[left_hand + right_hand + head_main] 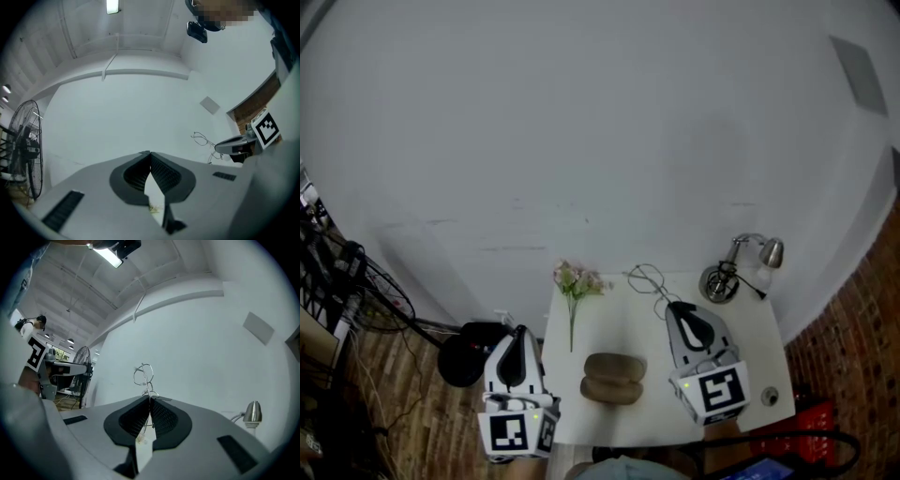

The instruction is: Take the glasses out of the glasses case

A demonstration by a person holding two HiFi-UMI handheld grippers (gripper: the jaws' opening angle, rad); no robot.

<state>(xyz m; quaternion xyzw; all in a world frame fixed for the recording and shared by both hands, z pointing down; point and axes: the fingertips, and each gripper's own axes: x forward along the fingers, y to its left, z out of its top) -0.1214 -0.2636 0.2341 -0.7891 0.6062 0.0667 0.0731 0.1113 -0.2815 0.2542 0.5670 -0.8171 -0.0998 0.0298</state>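
Observation:
The thin wire glasses (648,279) hang above the small white table (628,319), pinched by one temple in my right gripper (667,306), which is shut on them. In the right gripper view the glasses (143,375) stick up from the closed tips of that gripper (149,399). The brown oval glasses case (612,378) lies on the table's near part, between the two grippers. My left gripper (520,329) is held off the table's left edge, shut and holding nothing; its tips (150,154) meet. The left gripper view shows the glasses (202,139) ahead of the right gripper (234,145).
A sprig of artificial flowers (577,282) lies at the table's back left. A chrome desk lamp (739,271) stands at the back right, and a small round object (770,397) sits near the right front corner. A fan (28,150) and cables (337,272) stand on the left.

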